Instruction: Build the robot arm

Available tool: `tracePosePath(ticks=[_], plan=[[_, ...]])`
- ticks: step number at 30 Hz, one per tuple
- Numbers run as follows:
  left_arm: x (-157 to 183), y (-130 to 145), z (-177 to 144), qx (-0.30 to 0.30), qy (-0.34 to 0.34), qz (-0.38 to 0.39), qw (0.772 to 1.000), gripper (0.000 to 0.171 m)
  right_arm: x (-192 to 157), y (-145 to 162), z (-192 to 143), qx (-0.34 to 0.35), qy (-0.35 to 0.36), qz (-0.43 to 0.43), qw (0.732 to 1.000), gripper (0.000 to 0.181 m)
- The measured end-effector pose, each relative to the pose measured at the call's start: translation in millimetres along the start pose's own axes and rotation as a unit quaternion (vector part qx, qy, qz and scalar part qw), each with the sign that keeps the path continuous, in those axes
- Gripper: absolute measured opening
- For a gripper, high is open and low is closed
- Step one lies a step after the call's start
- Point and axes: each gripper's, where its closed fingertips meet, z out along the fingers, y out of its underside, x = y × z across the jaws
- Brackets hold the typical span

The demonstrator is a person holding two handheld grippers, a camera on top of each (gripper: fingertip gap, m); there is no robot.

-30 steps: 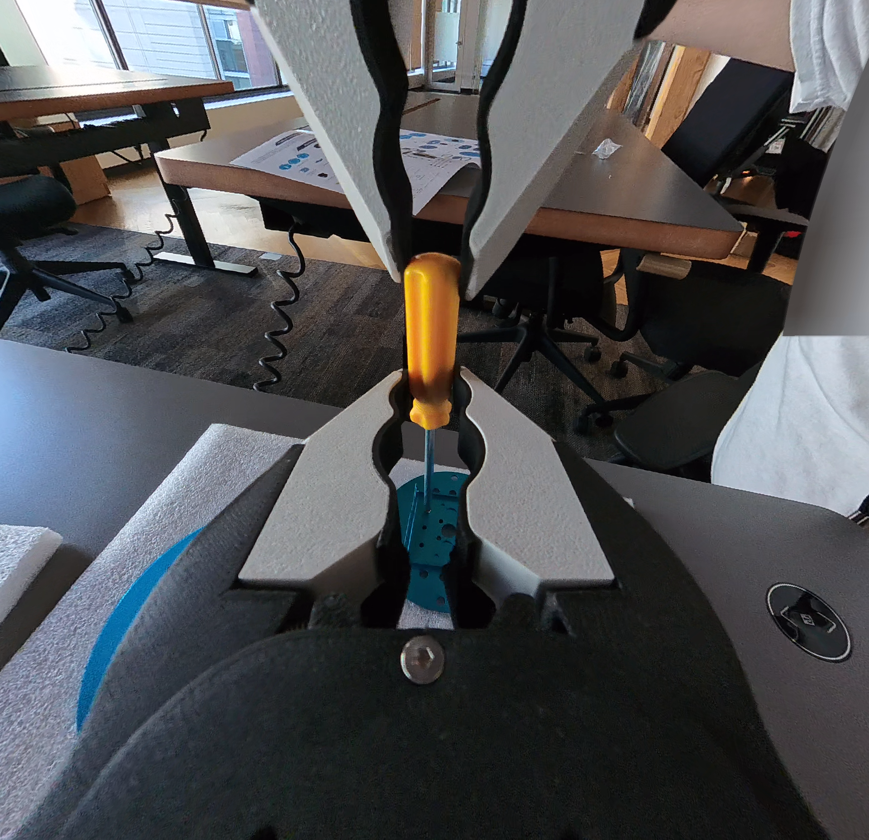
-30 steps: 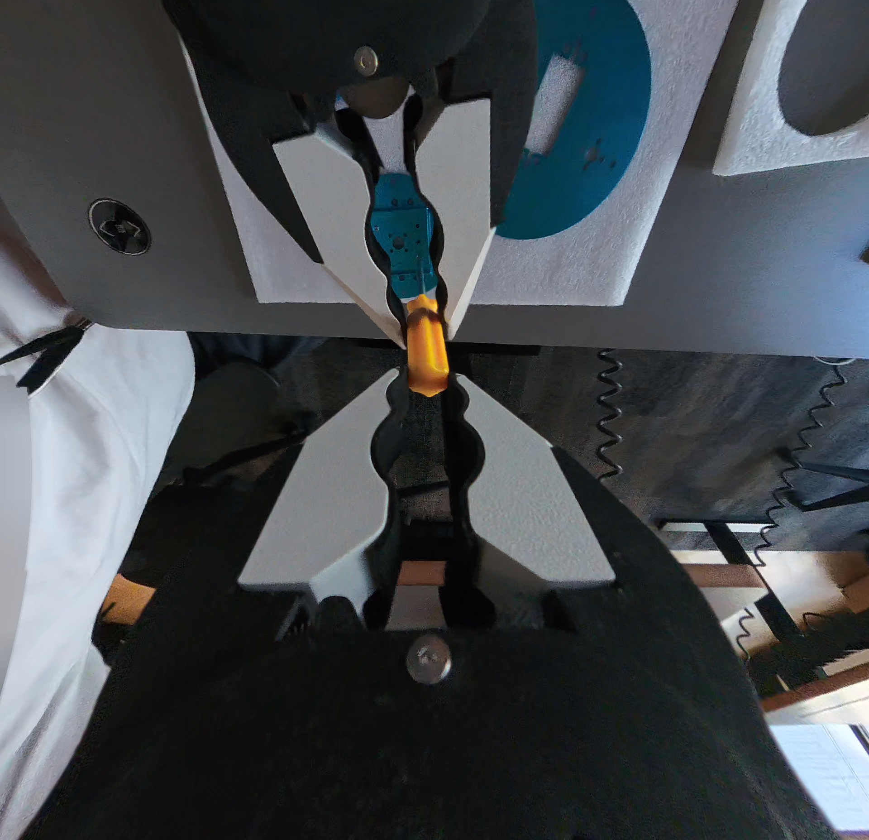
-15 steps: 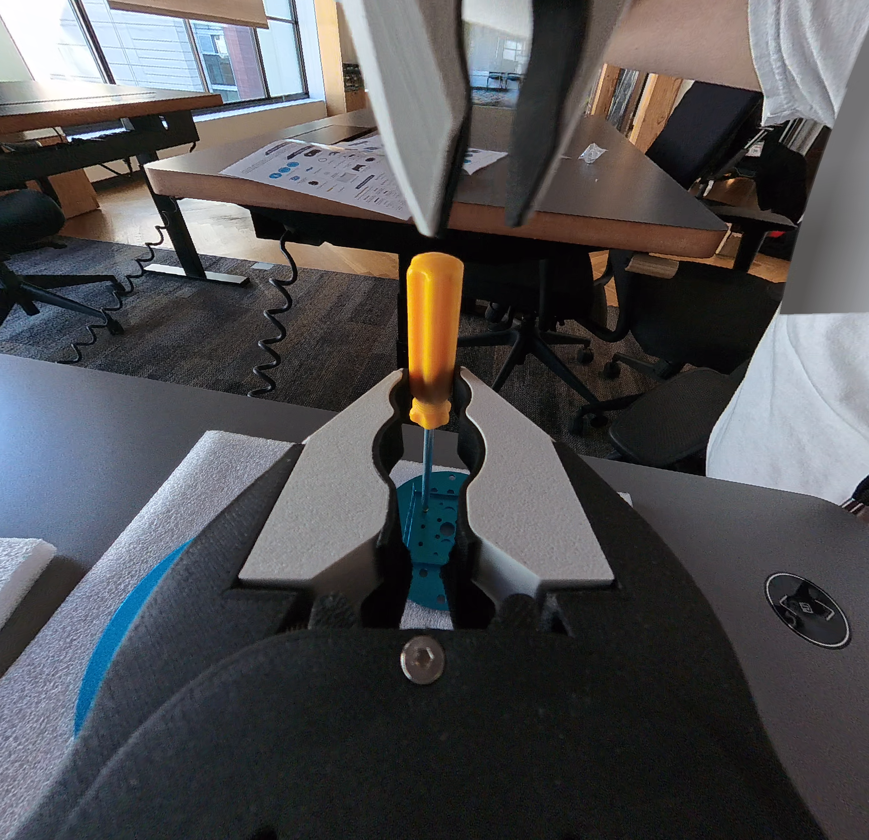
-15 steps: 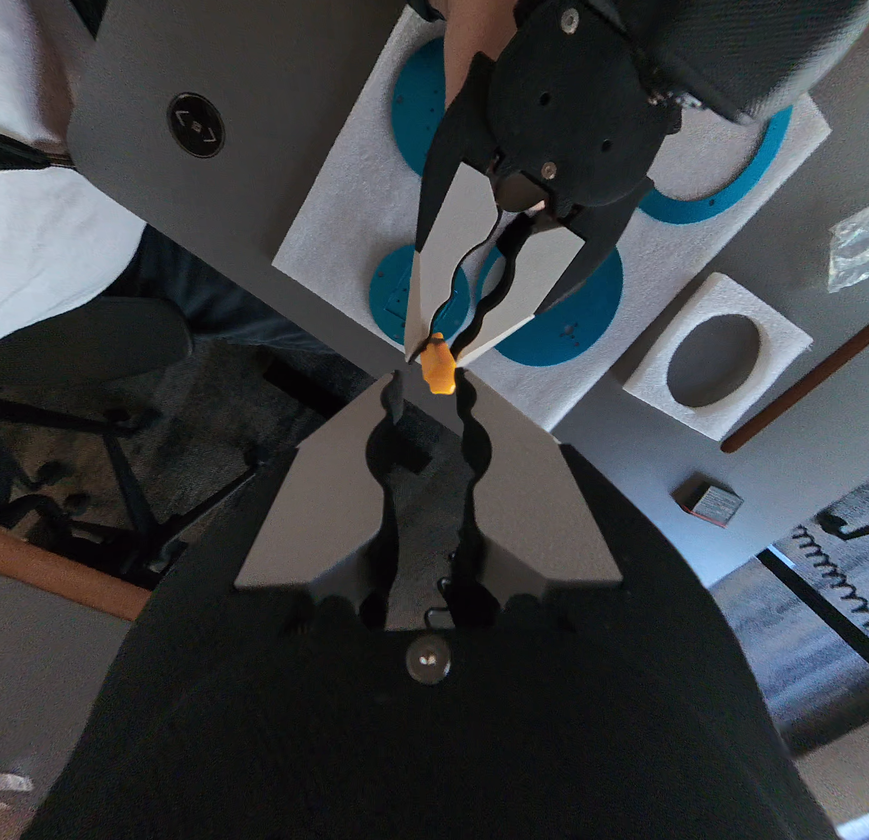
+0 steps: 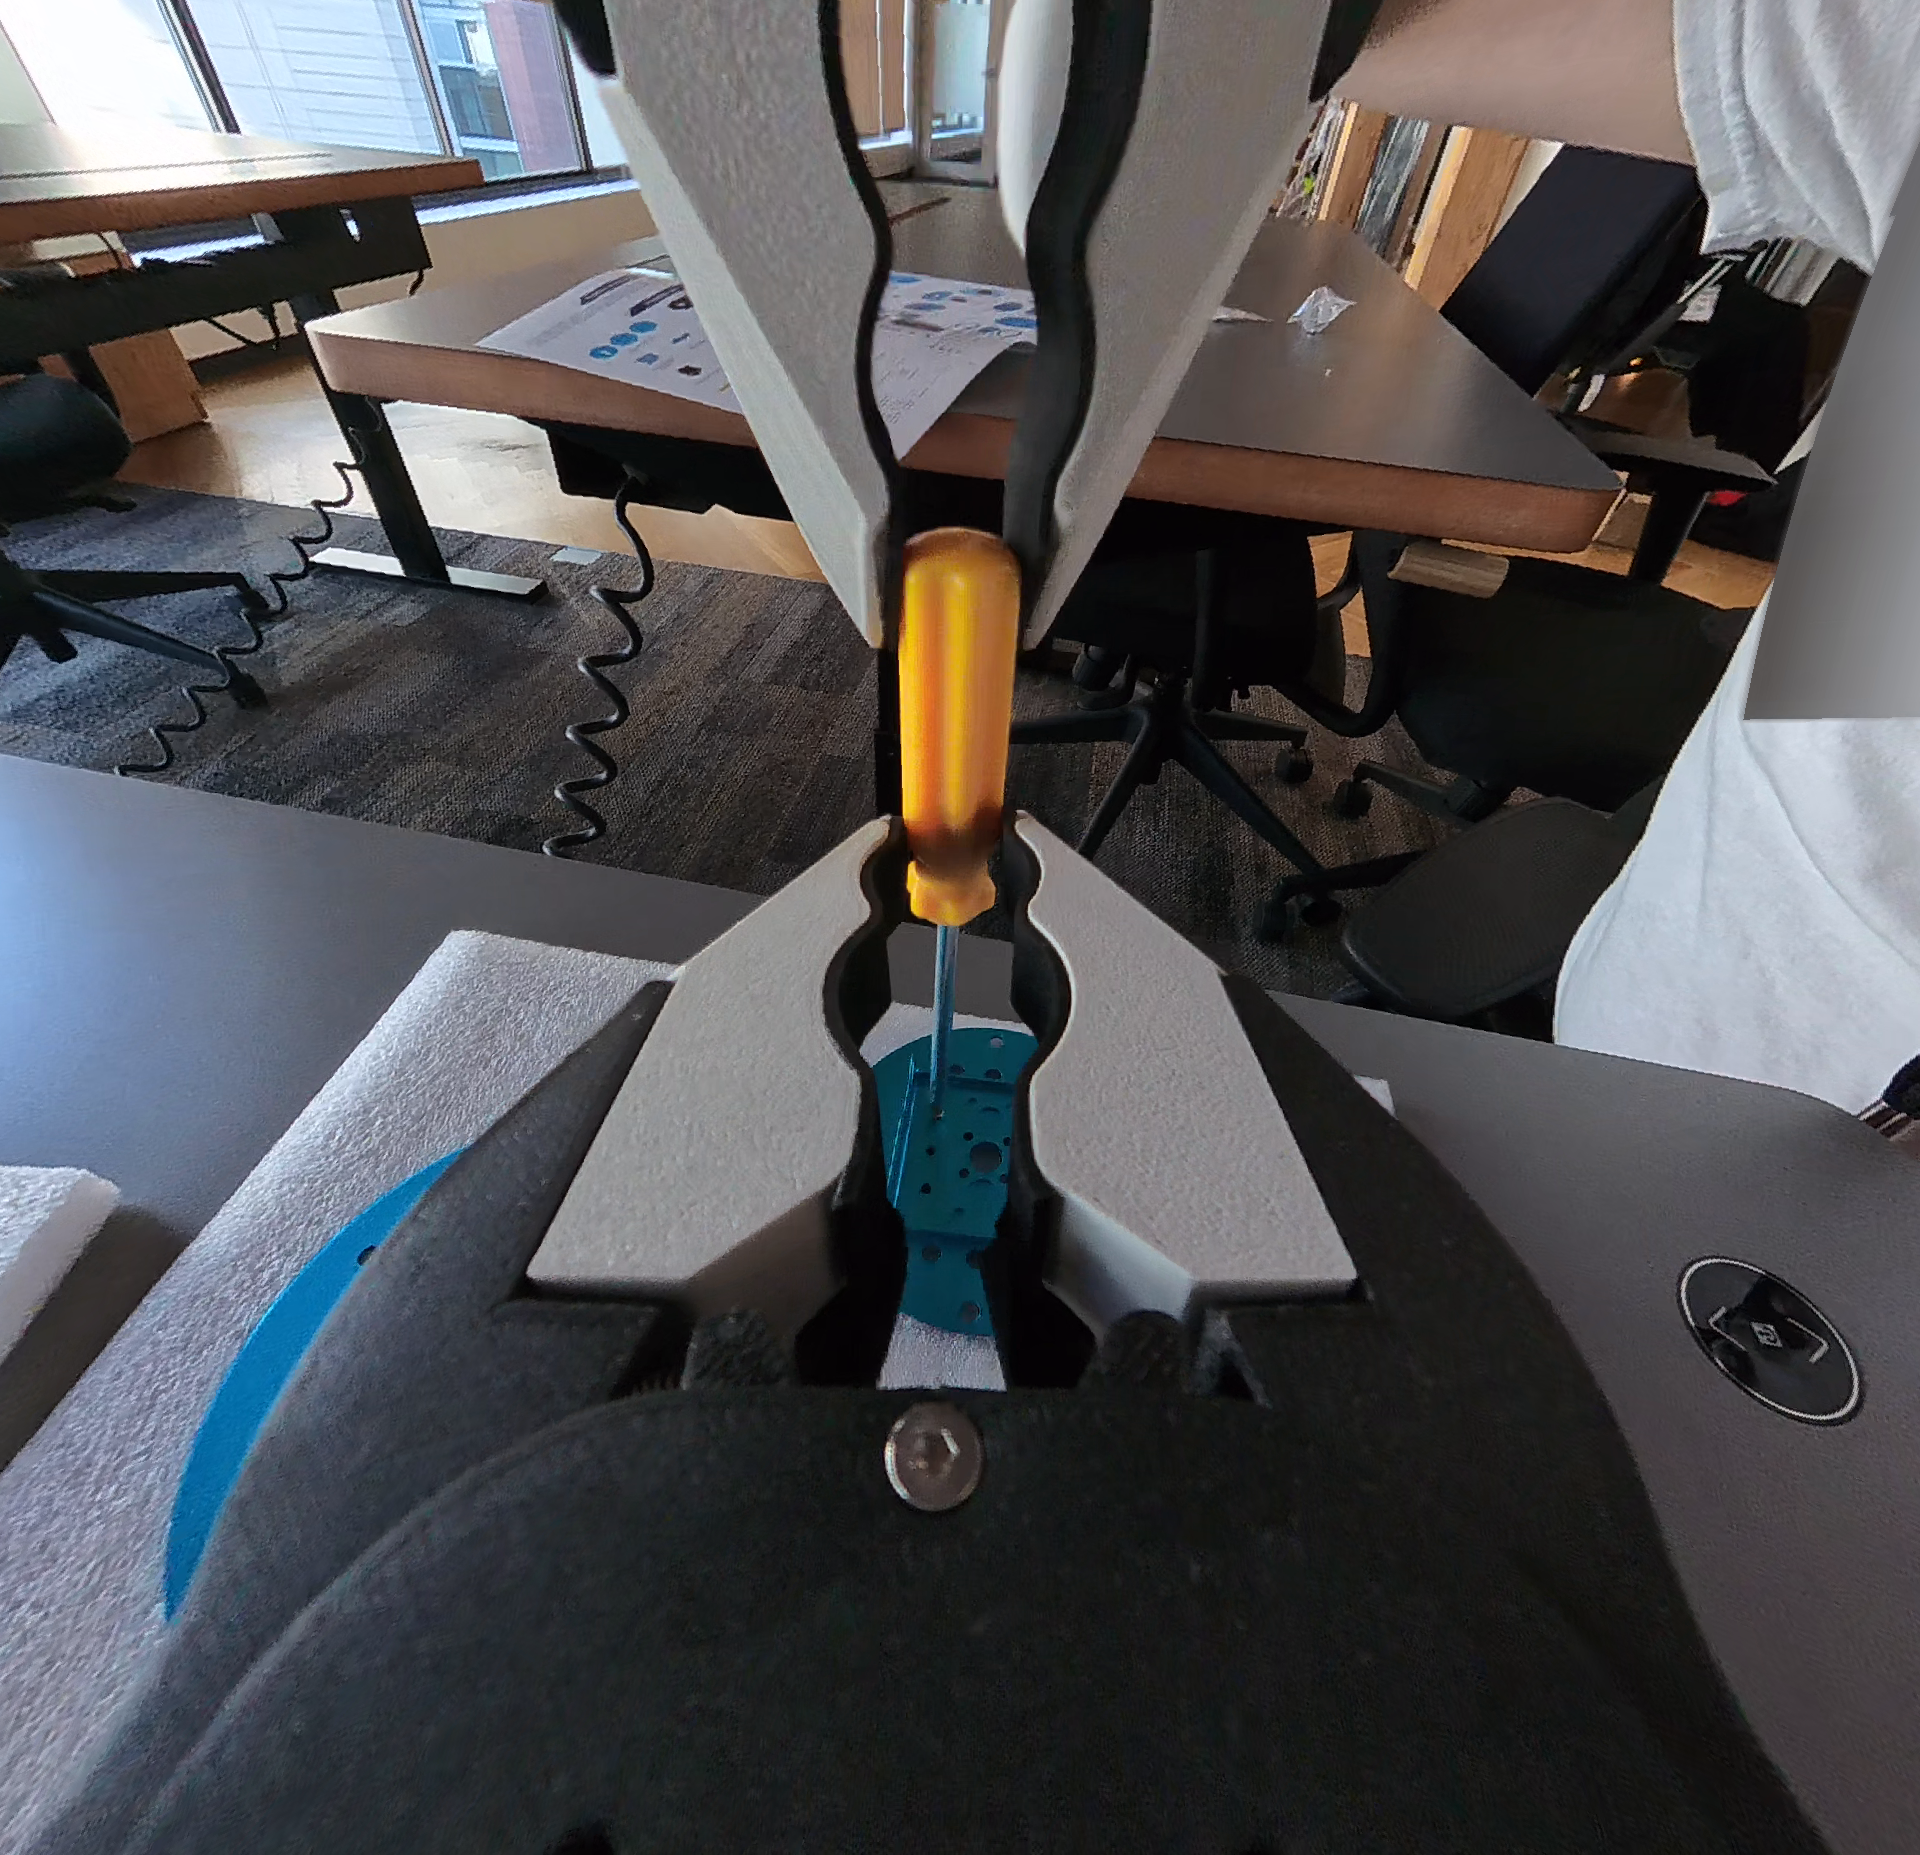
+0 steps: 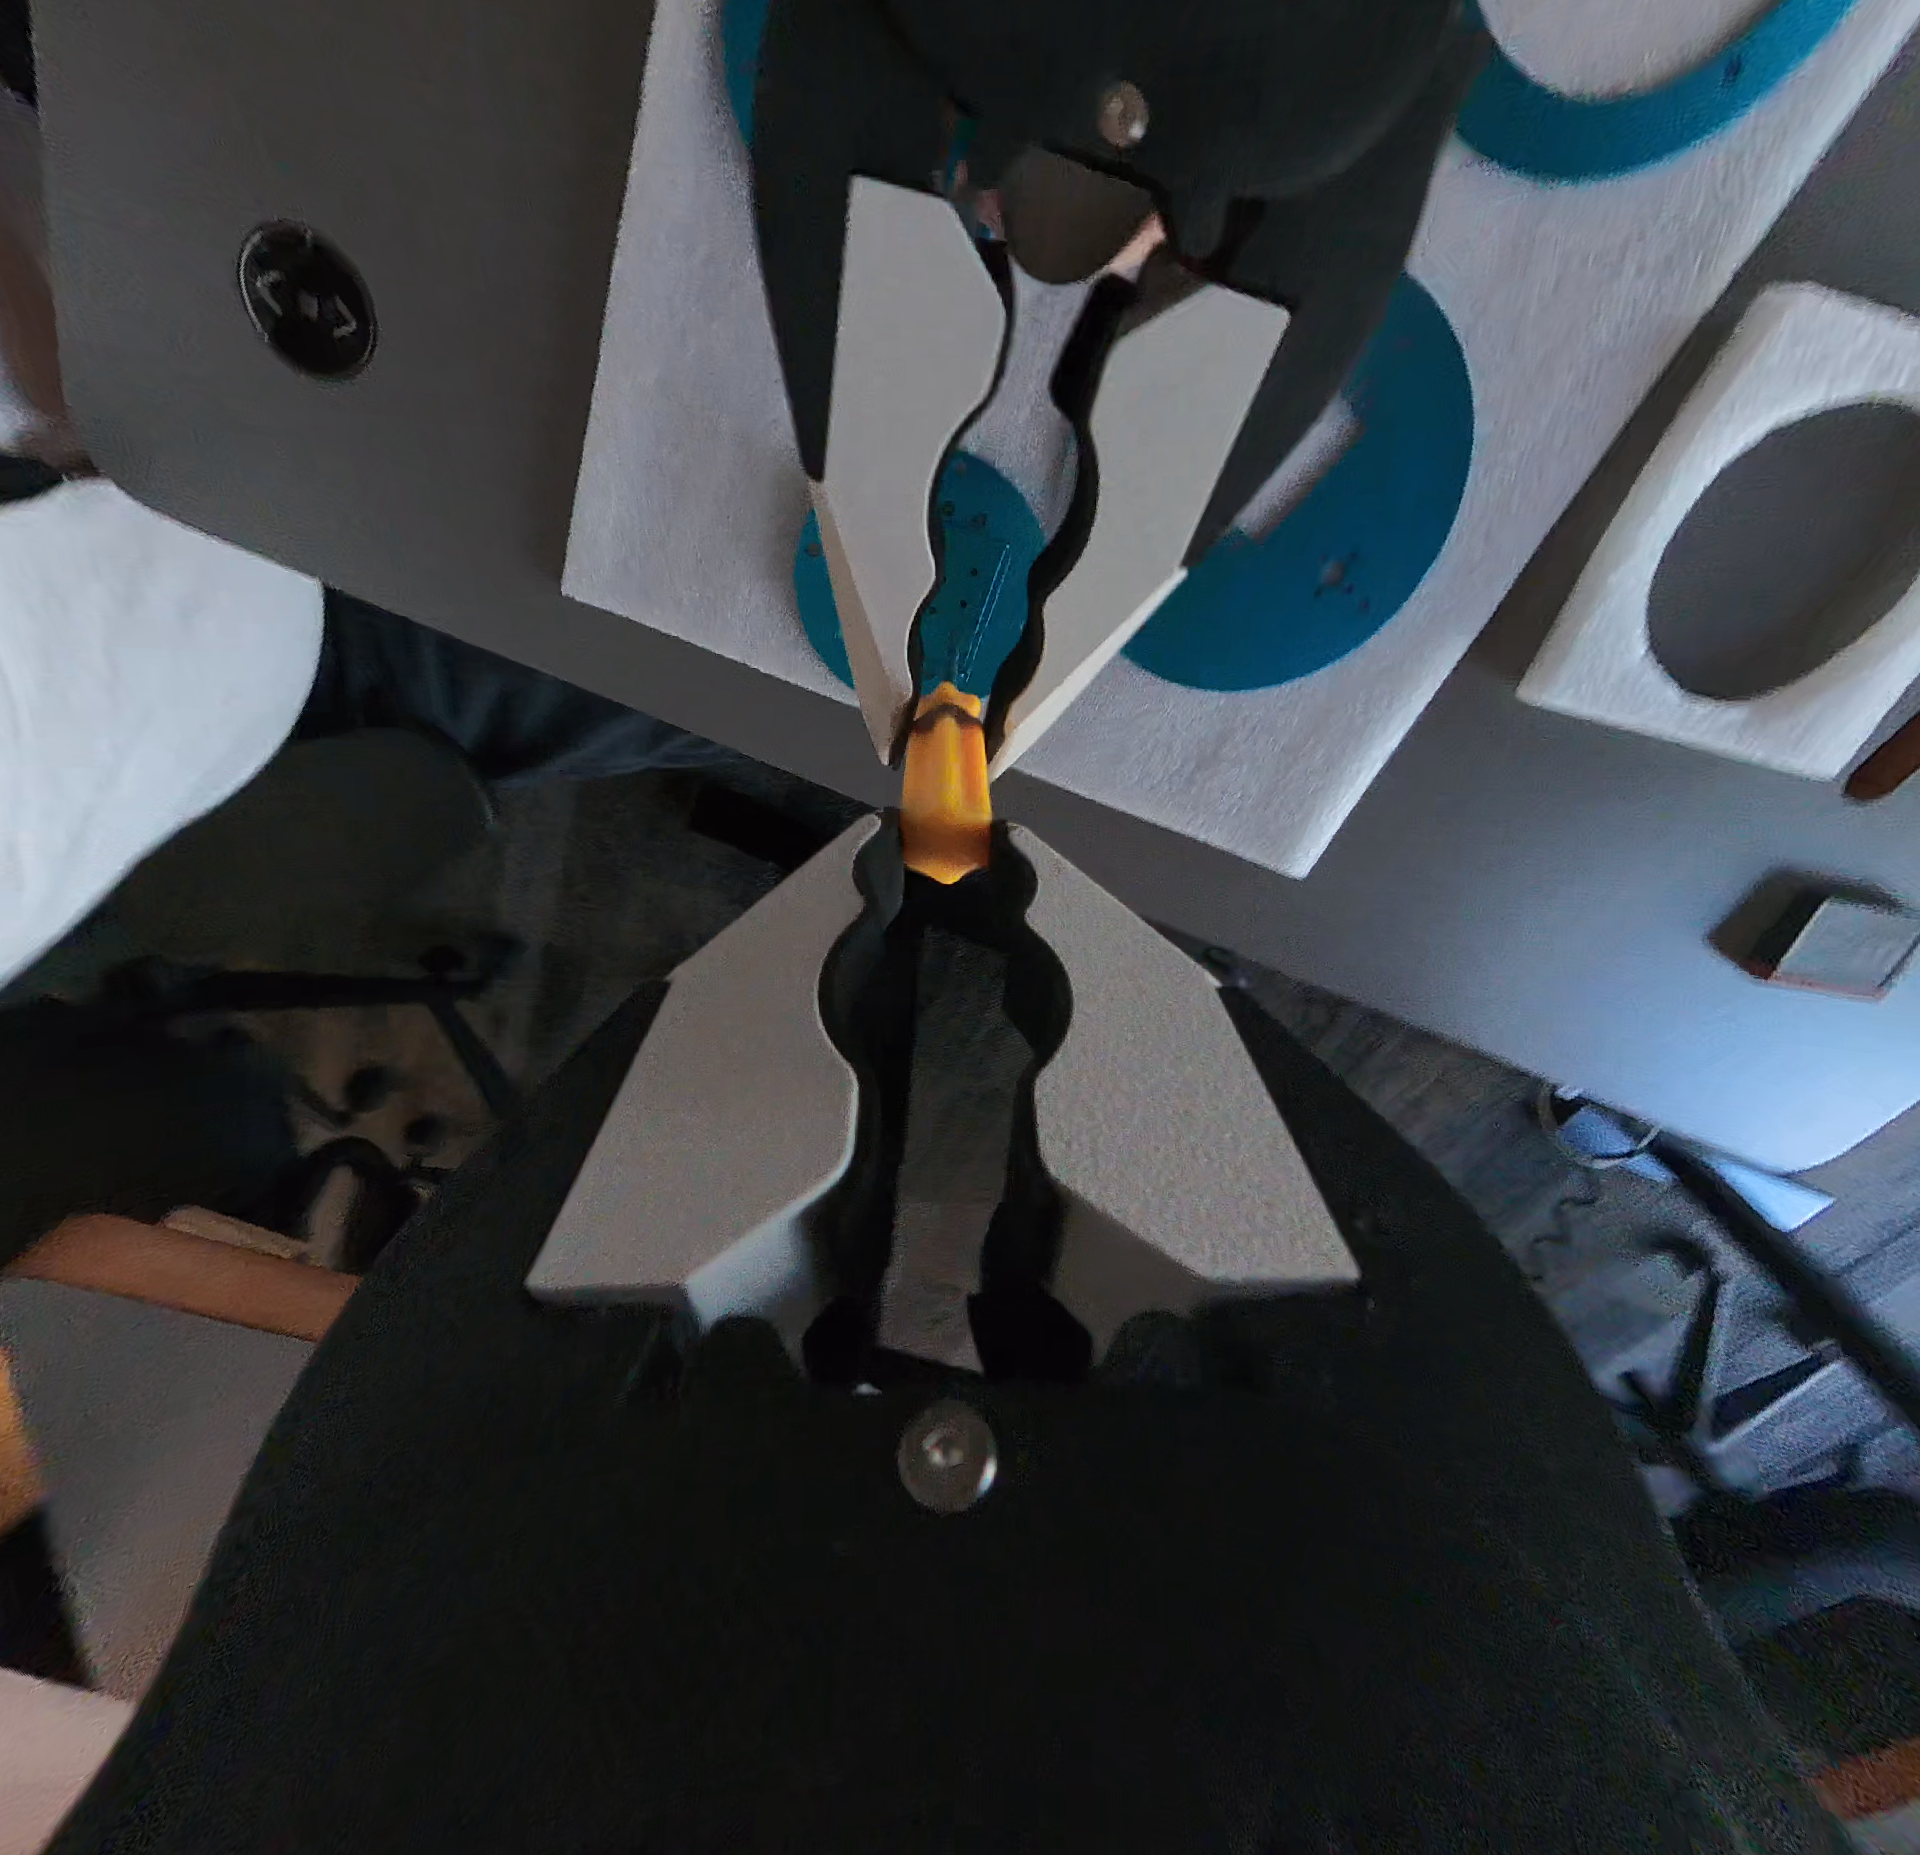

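Note:
An orange-handled screwdriver (image 5: 954, 704) stands upright, its thin shaft tip in a blue perforated bracket (image 5: 956, 1171) on a small blue disc (image 5: 992, 1052) on a white foam sheet (image 5: 499, 1026). My left gripper (image 5: 951, 839) is shut on the lower end of the handle. My right gripper (image 5: 954, 600) comes down from above and is shut on the top of the handle. In the right wrist view the right gripper (image 6: 943, 844) pinches the handle (image 6: 943, 808) end-on, with the left gripper (image 6: 940, 740) just beyond it and the bracket (image 6: 977, 579) between the left fingers.
A large blue disc (image 6: 1340, 558) and a blue ring (image 6: 1621, 132) lie on the foam sheet (image 6: 686, 455). A foam block with an oval hole (image 6: 1745, 548) and a small box (image 6: 1818, 943) sit beside it. A closed grey laptop (image 5: 1558, 1234) lies right. A person in white (image 5: 1766, 870) stands at the desk edge. Both grippers' tips are close together, under 4 cm apart.
Half a second ago the right gripper was lifted off the handle and turned; it has come back down, rotated, and closed on the handle top. The left gripper kept its hold.

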Motion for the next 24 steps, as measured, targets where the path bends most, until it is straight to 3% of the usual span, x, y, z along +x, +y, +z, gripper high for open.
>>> tracePosePath(ticks=[3,5,10,13,17,20,22,24], plan=[[-1,1,2,-0.007,-0.012,0.015,1.0,0.015,0,4,0,-0.011,-0.002,0.098,0.995,0.016],[1,1,3,-0.008,-0.006,0.017,1.0,0.014,-4,5,1,-0.017,-0.014,0.118,0.993,0.016],[2,2,3,-0.006,-0.002,0.018,1.0,0.014,-3,-3,-2,-0.001,0.043,-0.059,0.997,0.02],[2,2,3,-0.004,0.0,0.017,1.0,0.014,-3,-6,-2,0.005,0.065,-0.097,0.993,0.016],[1,2,4,-0.013,-0.006,0.014,1.0,0.016,-2,-3,-1,-0.004,0.029,0.053,0.998,0.011],[-1,3,4,-0.014,-0.017,0.025,0.999,0.015,3,-5,0,0.02,0.008,0.199,0.98,0.011],[0,3,4,-0.014,-0.012,0.026,0.999,0.014,1,-6,0,0.024,-0.005,0.174,0.984,0.011],[1,3,4,-0.014,-0.01,0.026,1.0,0.014,1,-9,-2,0.036,0.01,0.081,0.996,0.014]])
